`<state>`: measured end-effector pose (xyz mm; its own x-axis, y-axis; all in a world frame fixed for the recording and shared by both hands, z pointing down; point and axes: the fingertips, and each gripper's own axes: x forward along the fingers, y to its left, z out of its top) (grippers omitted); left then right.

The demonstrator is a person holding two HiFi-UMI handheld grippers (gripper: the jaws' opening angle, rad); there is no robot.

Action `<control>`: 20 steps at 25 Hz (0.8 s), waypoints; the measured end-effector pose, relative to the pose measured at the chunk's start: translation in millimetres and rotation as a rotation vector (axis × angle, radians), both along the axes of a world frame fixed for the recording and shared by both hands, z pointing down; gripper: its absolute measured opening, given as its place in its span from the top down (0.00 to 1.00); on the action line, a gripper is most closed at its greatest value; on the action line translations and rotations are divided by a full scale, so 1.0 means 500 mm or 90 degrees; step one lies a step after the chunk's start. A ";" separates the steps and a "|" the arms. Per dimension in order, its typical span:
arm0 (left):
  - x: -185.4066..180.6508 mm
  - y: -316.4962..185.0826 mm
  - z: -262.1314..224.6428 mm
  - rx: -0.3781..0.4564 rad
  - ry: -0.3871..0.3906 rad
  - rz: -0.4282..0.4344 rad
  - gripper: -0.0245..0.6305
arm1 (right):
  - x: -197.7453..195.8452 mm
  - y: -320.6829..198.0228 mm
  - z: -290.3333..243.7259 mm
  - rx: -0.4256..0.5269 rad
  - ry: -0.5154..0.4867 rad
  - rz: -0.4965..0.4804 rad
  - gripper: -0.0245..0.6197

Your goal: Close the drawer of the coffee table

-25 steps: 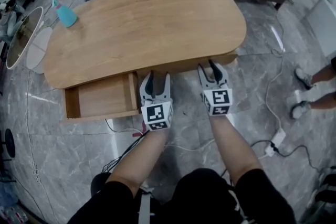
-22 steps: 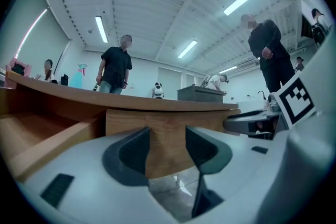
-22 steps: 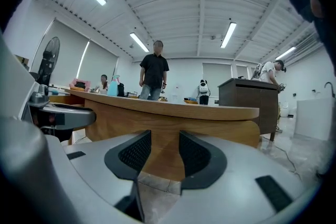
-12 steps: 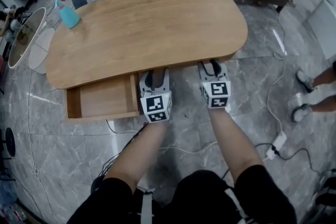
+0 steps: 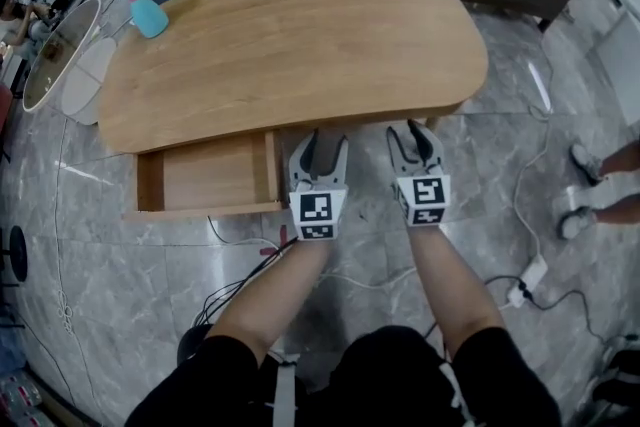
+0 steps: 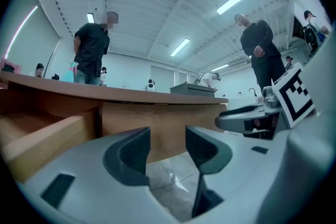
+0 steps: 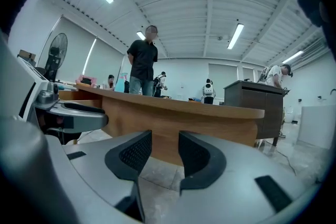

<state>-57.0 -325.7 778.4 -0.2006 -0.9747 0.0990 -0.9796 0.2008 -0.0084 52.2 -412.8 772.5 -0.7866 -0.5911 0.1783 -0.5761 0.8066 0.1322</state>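
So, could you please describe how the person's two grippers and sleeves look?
The left tongs and right tongs are light grey with dark, curved inner pads. Each carries a white cube printed with black square markers. The sleeves are short and black.

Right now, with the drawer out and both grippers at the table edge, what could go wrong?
1. The left gripper sits to the right of the open drawer, jaws apart and empty, facing the table apron. A straight push would likely hit the apron, not the drawer.
2. Cables lie on the floor just below the drawer front; shifting over could snag them.
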 end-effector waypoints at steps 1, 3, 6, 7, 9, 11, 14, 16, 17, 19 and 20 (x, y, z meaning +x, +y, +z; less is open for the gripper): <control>0.004 0.008 0.005 -0.001 0.008 0.001 0.66 | 0.002 0.015 0.000 0.001 0.001 -0.005 0.72; 0.013 0.025 0.008 0.004 0.027 0.002 0.66 | 0.008 0.042 0.000 -0.001 0.001 -0.012 0.72; 0.044 0.046 -0.019 0.031 0.012 0.026 0.66 | 0.021 0.075 -0.006 -0.015 -0.007 -0.015 0.72; 0.059 0.053 -0.031 0.042 0.002 0.039 0.66 | 0.028 0.088 -0.010 -0.022 -0.015 -0.017 0.72; 0.086 0.076 -0.051 0.056 0.001 0.061 0.66 | 0.043 0.120 -0.022 -0.035 -0.033 -0.025 0.72; 0.104 0.111 -0.073 0.060 0.007 0.074 0.66 | 0.054 0.165 -0.043 -0.049 -0.042 -0.034 0.72; 0.121 0.165 -0.123 0.059 -0.002 0.087 0.66 | 0.060 0.237 -0.098 -0.047 -0.040 -0.061 0.72; 0.126 0.199 -0.158 0.055 -0.004 0.087 0.66 | 0.062 0.281 -0.141 -0.045 -0.036 -0.078 0.72; 0.127 0.216 -0.172 0.046 -0.004 0.085 0.66 | 0.063 0.301 -0.164 -0.047 -0.036 -0.086 0.72; 0.129 0.251 -0.191 0.015 0.002 0.077 0.66 | 0.070 0.335 -0.211 -0.057 -0.047 -0.095 0.72; 0.129 0.268 -0.200 0.000 0.009 0.071 0.66 | 0.077 0.349 -0.233 -0.062 -0.052 -0.098 0.72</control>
<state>7.3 -191.8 678.6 -0.0895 -0.9908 0.1014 -0.9959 0.0905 0.0055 90.7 -238.4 655.9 -0.8805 -0.4459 0.1607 -0.4506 0.8927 0.0079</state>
